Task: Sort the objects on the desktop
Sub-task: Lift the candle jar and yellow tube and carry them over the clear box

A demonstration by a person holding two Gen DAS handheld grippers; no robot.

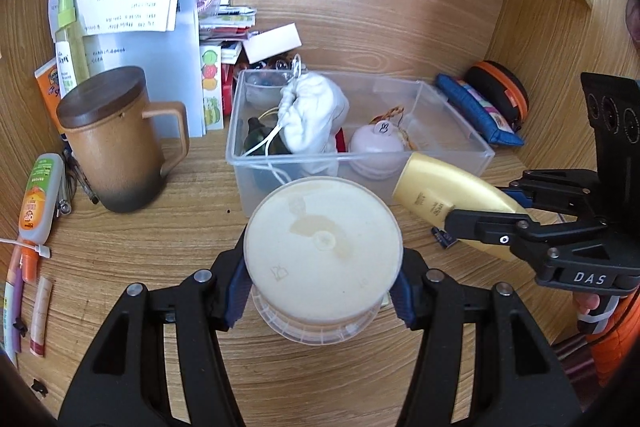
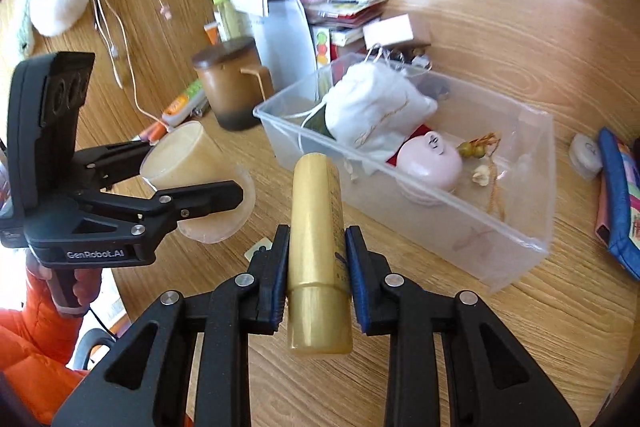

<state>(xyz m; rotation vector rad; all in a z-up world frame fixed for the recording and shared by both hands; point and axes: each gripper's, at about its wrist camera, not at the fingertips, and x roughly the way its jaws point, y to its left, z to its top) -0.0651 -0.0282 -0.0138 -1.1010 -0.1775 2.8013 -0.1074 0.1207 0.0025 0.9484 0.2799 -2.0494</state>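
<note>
1. Clear bin [image 2: 516,243]: landmark, holding a white pouch [image 2: 372,107].
2. Right gripper [image 2: 318,267]: clamped on gold tube [image 2: 316,227], held just short of the bin's near wall, long axis pointing at it; nearer arm.
3. Left gripper [image 1: 320,291]: clamped on cream tub [image 1: 320,259], before the bin's near wall.

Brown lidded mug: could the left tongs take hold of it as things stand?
Probably not yet: the left tongs are shut on the cream tub, so nothing else fits between them. The mug itself stands unobstructed on the desk.
</note>
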